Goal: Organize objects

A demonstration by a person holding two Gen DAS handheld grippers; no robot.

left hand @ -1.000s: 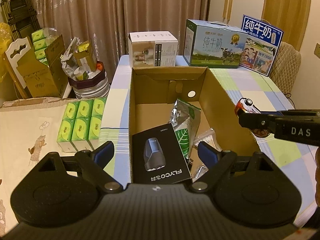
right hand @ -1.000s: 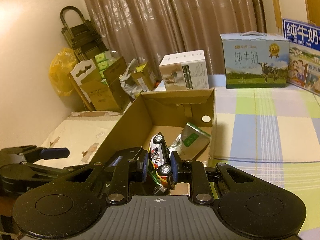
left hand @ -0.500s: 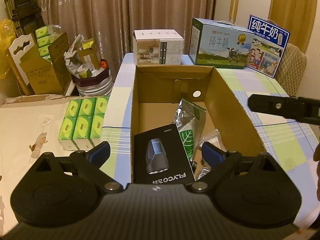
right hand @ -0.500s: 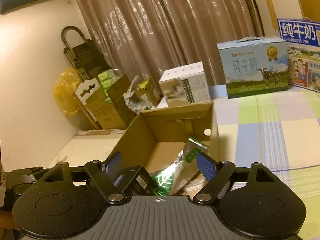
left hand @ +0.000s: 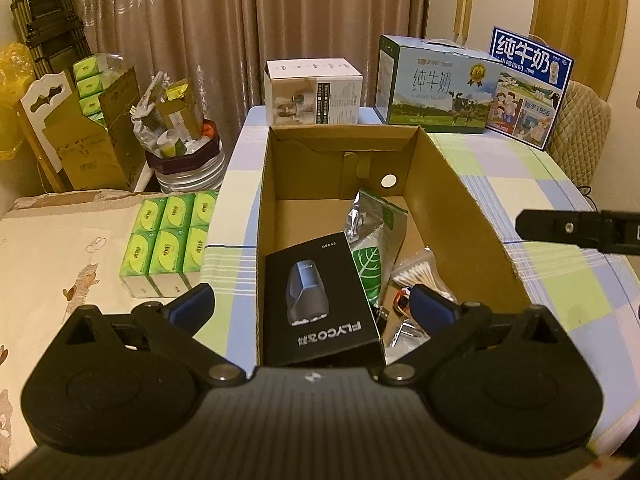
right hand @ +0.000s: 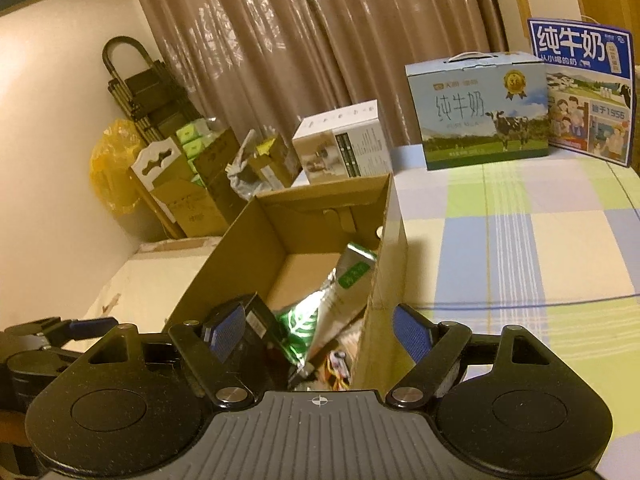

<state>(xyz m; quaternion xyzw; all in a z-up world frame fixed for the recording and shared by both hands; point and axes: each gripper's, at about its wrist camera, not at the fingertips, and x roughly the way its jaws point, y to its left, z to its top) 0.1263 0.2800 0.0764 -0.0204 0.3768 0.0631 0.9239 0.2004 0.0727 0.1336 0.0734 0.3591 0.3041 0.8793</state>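
An open cardboard box stands on the checked tablecloth. In it lie a black shaver box, a silver-green pouch, a bag of cotton swabs and a small toy car, mostly hidden at the near end. My left gripper hovers over the box's near end. Its jaws are opening and its pads touch nothing; the black box lies below them. My right gripper stands open and empty, straddling the box's right wall.
Green tissue packs lie left of the box. A white carton and two milk cartons line the table's far edge. Cluttered boxes and a chair stand at the left by the curtain.
My right gripper opened and let go of the toy car, which now lies in the cardboard box. It then drew back to the right. My left jaws widened a little.
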